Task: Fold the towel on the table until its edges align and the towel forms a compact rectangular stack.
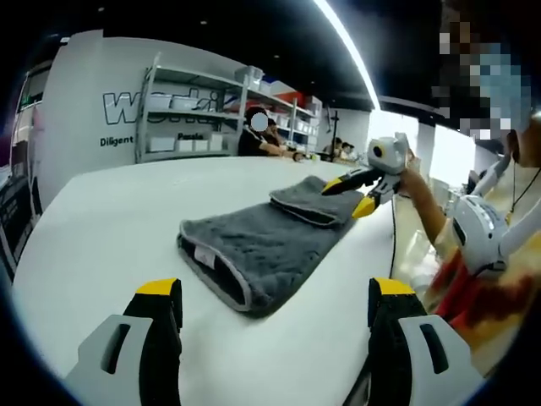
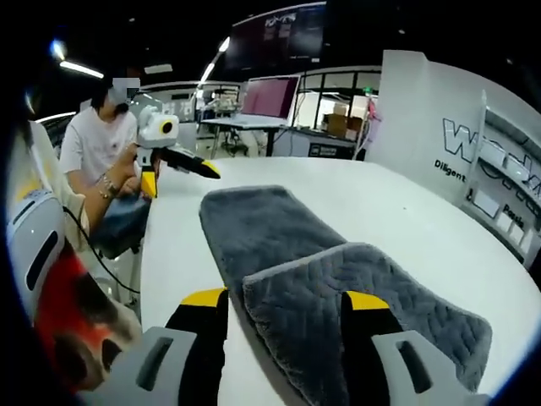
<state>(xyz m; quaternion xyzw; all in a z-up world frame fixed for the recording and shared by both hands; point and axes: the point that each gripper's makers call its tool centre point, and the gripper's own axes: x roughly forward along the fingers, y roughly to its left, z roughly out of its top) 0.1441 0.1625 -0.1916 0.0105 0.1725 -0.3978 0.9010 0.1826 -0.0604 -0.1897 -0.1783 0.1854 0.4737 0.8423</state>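
— Across the white worktop point(image 1: 101, 228) the grey towel point(image 1: 262, 245) is lying partly folded, one end doubled back onto the rest. Where are the grippers sitting?

— At the towel's far end, the right gripper point(image 1: 365, 191) is reaching over the doubled flap point(image 2: 372, 296). Its jaws are standing either side of that flap, probably to carry the fold on.

— Is it pinching the cloth?

— I cannot tell; the fabric is covering the gap. The left gripper point(image 1: 275, 309) is hanging wide, holding nothing, just short of the towel's near end.

— Anything hard to read?

— The towel's underside layers are hiding, and edge alignment is looking unfinished.
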